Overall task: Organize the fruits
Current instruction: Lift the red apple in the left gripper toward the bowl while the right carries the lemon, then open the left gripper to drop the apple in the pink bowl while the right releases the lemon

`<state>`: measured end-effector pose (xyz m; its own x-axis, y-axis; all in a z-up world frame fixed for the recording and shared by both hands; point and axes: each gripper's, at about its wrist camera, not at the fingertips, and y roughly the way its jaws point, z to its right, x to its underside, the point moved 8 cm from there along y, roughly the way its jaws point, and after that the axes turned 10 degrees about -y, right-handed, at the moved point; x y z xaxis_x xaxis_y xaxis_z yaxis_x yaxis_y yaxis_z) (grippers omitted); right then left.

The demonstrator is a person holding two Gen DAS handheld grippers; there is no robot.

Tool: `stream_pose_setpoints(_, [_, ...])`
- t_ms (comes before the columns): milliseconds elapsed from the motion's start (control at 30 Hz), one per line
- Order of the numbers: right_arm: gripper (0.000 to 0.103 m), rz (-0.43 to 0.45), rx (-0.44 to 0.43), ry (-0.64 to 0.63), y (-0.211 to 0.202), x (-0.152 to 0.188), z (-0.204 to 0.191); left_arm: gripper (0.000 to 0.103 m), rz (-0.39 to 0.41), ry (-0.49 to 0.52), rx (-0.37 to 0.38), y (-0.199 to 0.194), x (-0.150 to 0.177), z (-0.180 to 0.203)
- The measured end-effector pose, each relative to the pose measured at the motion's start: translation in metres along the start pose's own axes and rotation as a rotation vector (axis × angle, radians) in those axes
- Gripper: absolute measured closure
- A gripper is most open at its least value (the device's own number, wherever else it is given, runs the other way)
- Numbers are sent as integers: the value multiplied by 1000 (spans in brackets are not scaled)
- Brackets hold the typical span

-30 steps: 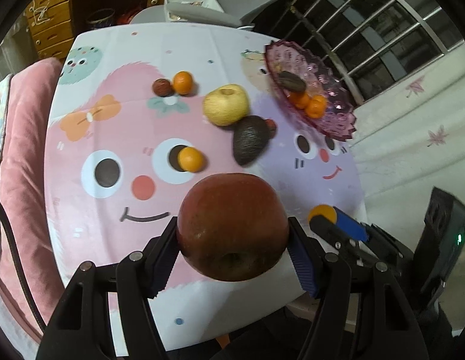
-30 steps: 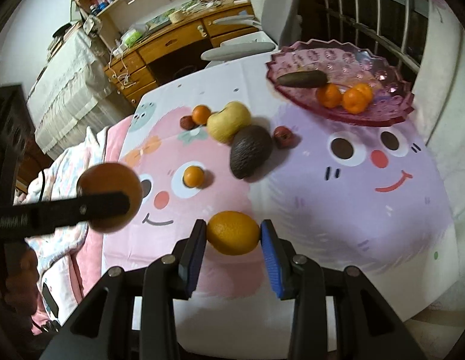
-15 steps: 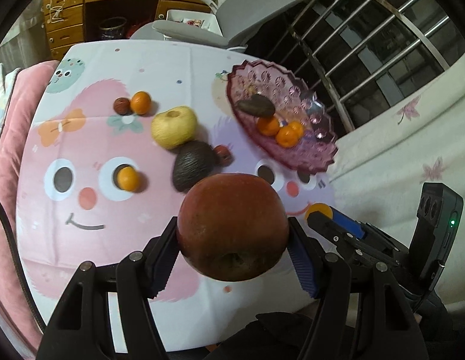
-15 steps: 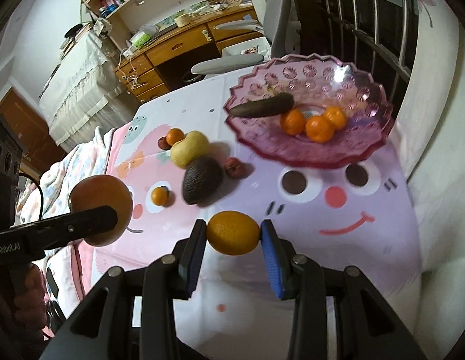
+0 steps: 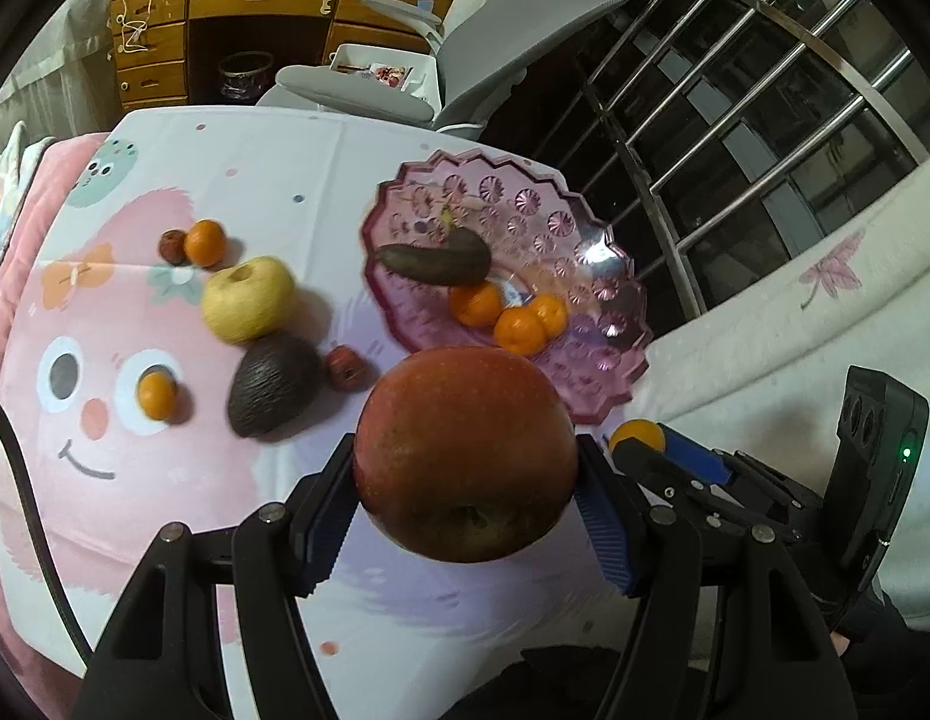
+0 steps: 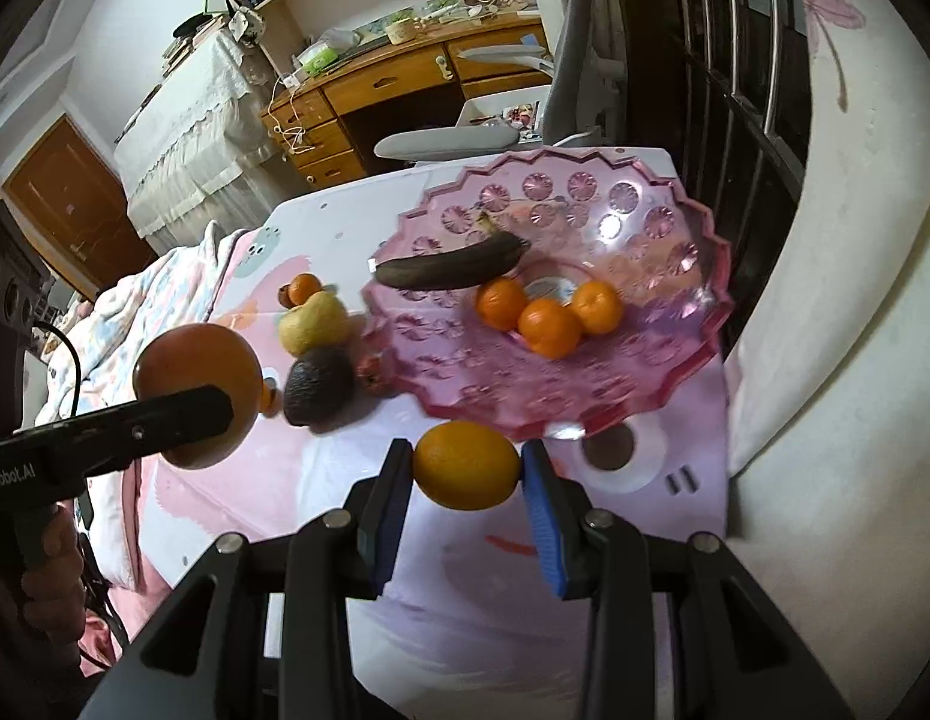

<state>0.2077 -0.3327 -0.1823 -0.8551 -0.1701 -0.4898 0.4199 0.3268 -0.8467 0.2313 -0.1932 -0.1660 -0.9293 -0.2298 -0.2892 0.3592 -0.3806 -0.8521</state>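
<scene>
The table (image 5: 273, 156), under a cartoon-face cloth, carries one pink bowl (image 5: 591, 240) near its far right side, and every loose fruit lies to the bowl's left. The bowl looks like thin moulded plastic or glass with a scalloped rim, so fruit is best lowered in, not dropped. One red apple (image 5: 465, 456) sits clamped in the left gripper (image 5: 465, 480), whose jaws stand about half open around it, pads on its two flanks; it hangs over the cloth just short of the bowl's near rim. It is probably the heaviest piece here, firm and smooth, so that mid-girth hold suits it. One yellow apple (image 5: 246, 300) lies on the cloth, touching one dark avocado (image 5: 273, 387), which is likely softer and easily bruised. One blackened banana (image 5: 435, 261) lies in the bowl, surely soft. One orange (image 6: 467, 465), held in the right gripper (image 6: 467, 468) with jaws nearly closed on its sides, hovers just in front of the bowl's near rim; it is light with a slightly yielding skin. Three mandarins (image 5: 513, 318) huddle in the bowl, two more (image 5: 205, 243) rest apart on the cloth. Two small reddish fruits (image 5: 345, 367), too small to name, sit beside the avocado and the far mandarin.
</scene>
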Motion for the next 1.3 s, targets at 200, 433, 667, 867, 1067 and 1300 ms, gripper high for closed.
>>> stream_pose_setpoints(200, [66, -18, -15, -12, 10, -12, 29, 36, 4, -11, -35, 34, -12, 24])
stream_pose_setpoints(433, [65, -48, -18, 1, 33, -21, 61, 36, -26, -29, -88, 75, -19, 35])
stream_pose_setpoints(667, [65, -67, 3, -15, 46, -21, 74, 36, -59, -56, -137, 98, -20, 31])
stream_pose_setpoints(867, [65, -75, 4, -10, 50, -21, 77, 35, -93, -69, -162, 110, -16, 28])
stream_pose_setpoints(1067, [54, -61, 2, 5, 47, -22, 78, 19, -35, -48, -125, 100, -23, 37])
stream_pose_setpoints(1300, [54, -56, -3, 15, 44, -22, 71, 19, -17, -80, -120, 85, -20, 24])
